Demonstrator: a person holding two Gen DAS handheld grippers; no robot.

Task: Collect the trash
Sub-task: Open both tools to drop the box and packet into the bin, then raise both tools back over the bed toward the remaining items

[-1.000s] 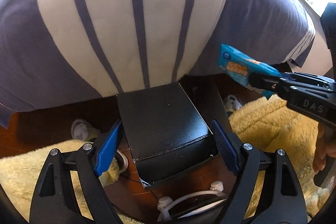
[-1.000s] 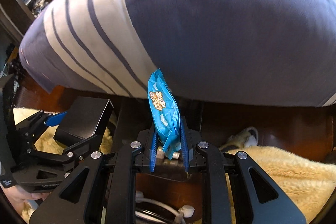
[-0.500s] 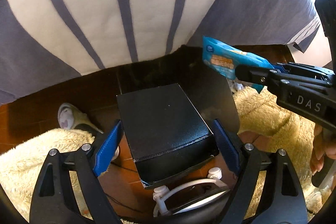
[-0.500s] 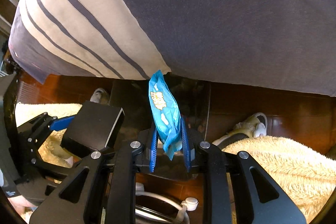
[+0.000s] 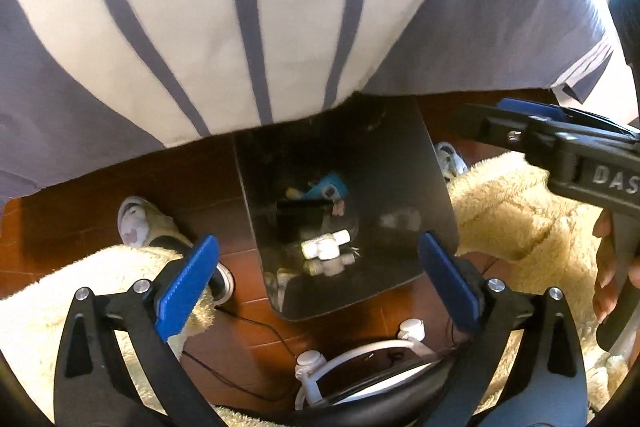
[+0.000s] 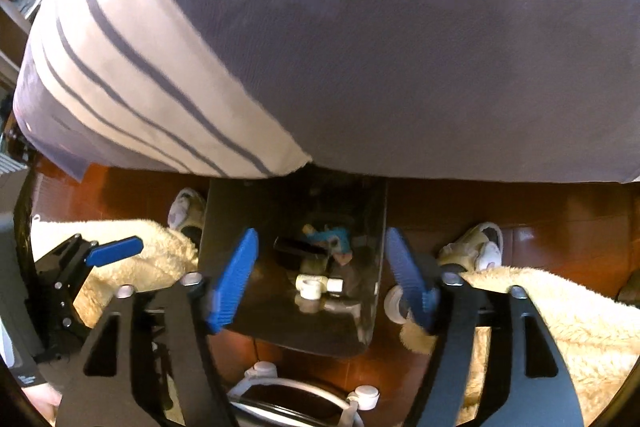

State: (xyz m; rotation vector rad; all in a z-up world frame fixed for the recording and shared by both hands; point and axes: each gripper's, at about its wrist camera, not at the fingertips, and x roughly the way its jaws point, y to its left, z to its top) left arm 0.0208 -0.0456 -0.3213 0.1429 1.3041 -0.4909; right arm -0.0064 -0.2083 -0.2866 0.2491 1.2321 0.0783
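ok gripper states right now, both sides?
Left gripper: open, empty, jaws just widened.
Right gripper: open, empty, jaws just opened; blue wrapper lies in the bin.

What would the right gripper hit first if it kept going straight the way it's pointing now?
Most likely the open black trash bin: the right gripper, jaws just opened and empty, points into its mouth, toward the blue wrapper inside. Depth is unclear.

Blue wrapper point(image 5: 326, 187) and black box point(image 5: 300, 217) lying inside dark bin point(image 5: 436, 195).

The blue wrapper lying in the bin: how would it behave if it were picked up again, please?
The blue wrapper looks like thin film, so probably floppy and very light. Its glossy surface may slip between pads. It lies crumpled among other trash in the bin, so a grasp might catch neighbours too.
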